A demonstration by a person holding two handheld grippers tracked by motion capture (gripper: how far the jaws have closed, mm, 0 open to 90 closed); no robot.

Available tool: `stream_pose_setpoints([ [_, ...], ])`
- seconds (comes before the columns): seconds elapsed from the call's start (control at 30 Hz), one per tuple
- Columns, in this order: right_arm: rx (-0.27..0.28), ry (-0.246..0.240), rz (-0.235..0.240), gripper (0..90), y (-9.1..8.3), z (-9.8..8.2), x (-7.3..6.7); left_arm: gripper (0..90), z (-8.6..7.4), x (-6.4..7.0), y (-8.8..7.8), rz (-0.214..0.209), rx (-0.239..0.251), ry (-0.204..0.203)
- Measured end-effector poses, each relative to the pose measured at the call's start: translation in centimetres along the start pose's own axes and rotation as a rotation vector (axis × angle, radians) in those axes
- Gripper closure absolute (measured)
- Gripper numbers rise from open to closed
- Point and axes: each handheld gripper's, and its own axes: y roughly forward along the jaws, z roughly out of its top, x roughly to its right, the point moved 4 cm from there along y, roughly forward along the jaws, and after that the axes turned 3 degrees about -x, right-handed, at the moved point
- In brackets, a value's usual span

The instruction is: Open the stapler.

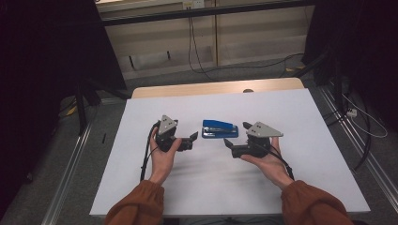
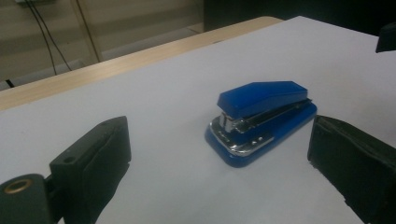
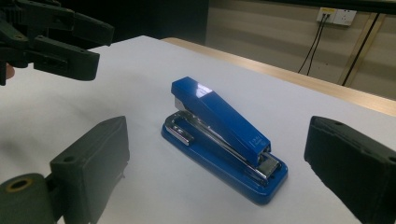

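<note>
Blue stapler (image 1: 219,129) lying flat on white table cover (image 1: 291,117), about mid-table, long axis running left-right, untouched. Chrome magazine visible under the blue top arm in left gripper view (image 2: 261,120); closed, resting on its base in right gripper view (image 3: 223,135).

Left gripper (image 1: 193,138) held just near-left of stapler, jaws spread wide apart, nothing between them (stapler framed in the gap ahead, not in contact). Left hand (image 1: 163,154) gripping from below, cable trailing toward near edge.

Right gripper (image 1: 228,142) held just near-right of stapler, jaws likewise wide apart and empty, tips aimed left. Right hand (image 1: 265,159) underneath.

Both gripper tips close to each other, near side of stapler. Wooden table edge (image 1: 211,88) exposed along far side.
</note>
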Motion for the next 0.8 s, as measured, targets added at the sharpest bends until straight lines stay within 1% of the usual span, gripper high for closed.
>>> stream_pose_setpoints([
  [0.13, 0.001, -0.003, -0.003, 7.4, 0.7, 0.2, 0.0, 6.3, 0.5, -0.4, 0.8, -0.005, -0.009, 0.003],
  [0.2, -0.001, -0.006, -0.002, 7.4, 1.0, 0.3, 0.0, 6.3, 0.7, -0.6, 1.2, -0.008, 0.005, -0.007],
  [0.27, -0.001, -0.007, -0.006, 7.4, 1.1, 0.4, 0.0, 6.3, 0.9, -0.6, 1.4, -0.007, 0.002, -0.001],
  [0.3, -0.002, -0.003, -0.007, 7.6, 1.3, 0.7, 0.1, 6.4, 1.2, -0.7, 1.7, -0.006, 0.008, 0.004],
  [0.37, 0.008, -0.004, -0.013, 8.5, 1.5, 0.9, 0.3, 6.4, 1.5, -0.8, 2.1, -0.015, 0.004, 0.009],
  [0.47, 0.012, -0.003, -0.016, 8.8, 1.8, 1.0, 0.3, 6.5, 1.8, -0.9, 2.5, -0.019, 0.007, 0.003],
  [0.5, 0.004, -0.003, -0.017, 8.8, 2.1, 0.9, 0.3, 6.5, 2.0, -1.2, 2.9, -0.017, 0.006, -0.001],
  [0.6, -0.007, -0.002, -0.011, 8.9, 2.6, 0.9, 0.3, 6.5, 2.4, -1.6, 3.5, -0.008, 0.012, -0.002],
  [0.73, -0.005, 0.000, -0.016, 9.7, 3.2, 1.2, 0.3, 6.5, 2.6, -2.0, 4.0, -0.007, 0.023, -0.010],
  [0.77, -0.004, 0.005, -0.014, 10.2, 3.4, 1.2, 0.4, 6.4, 2.5, -2.1, 4.1, -0.017, 0.029, -0.025],
  [0.8, -0.004, 0.005, -0.014, 10.2, 3.4, 1.2, 0.4, 6.4, 2.5, -2.1, 4.1, -0.017, 0.029, -0.025],
])
